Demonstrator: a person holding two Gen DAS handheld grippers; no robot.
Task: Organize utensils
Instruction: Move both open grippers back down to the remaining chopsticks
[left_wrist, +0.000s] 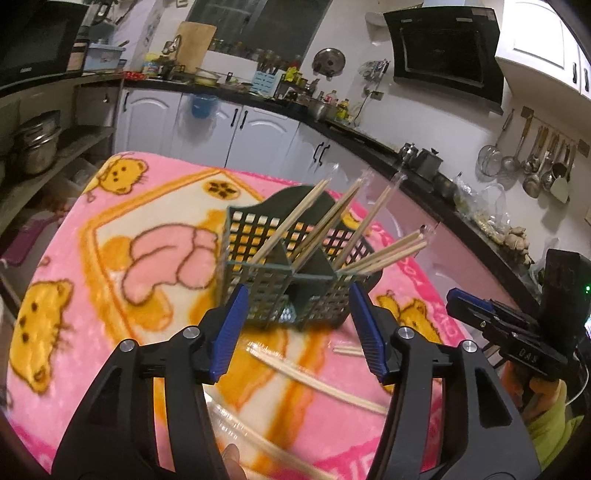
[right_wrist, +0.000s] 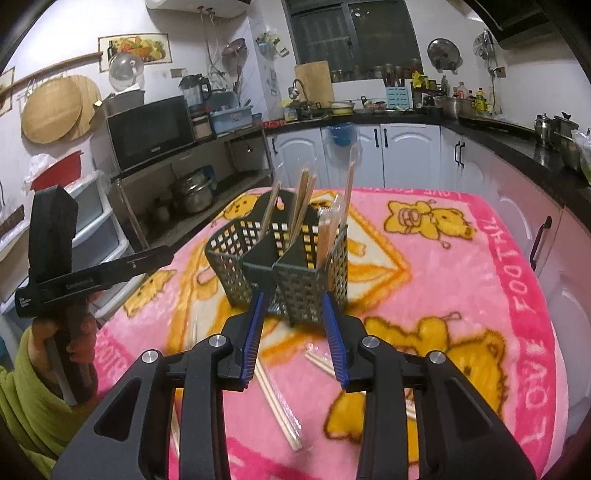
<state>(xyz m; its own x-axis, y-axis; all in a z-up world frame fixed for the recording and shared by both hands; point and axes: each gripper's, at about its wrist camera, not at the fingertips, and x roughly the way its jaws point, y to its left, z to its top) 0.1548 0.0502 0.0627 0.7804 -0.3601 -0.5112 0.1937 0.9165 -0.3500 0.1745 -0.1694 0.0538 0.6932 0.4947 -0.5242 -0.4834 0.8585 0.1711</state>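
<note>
Both claws hang with jaws apart and nothing between them: the left gripper (left_wrist: 295, 328) and the right gripper (right_wrist: 295, 339) each face the utensil basket (left_wrist: 291, 273) from the near edge of the pink blanket (left_wrist: 110, 295). Nearest, loose wrapped chopsticks (left_wrist: 317, 380) lie flat on the blanket just short of the basket. Judging by this, sorting is partway; the next move calls for dropping low and closing on one loose pair. Beyond, the dark, perforated, divided basket stands mid-blanket, with several chopstick pairs (right_wrist: 306, 206) leaning upright inside.
</note>
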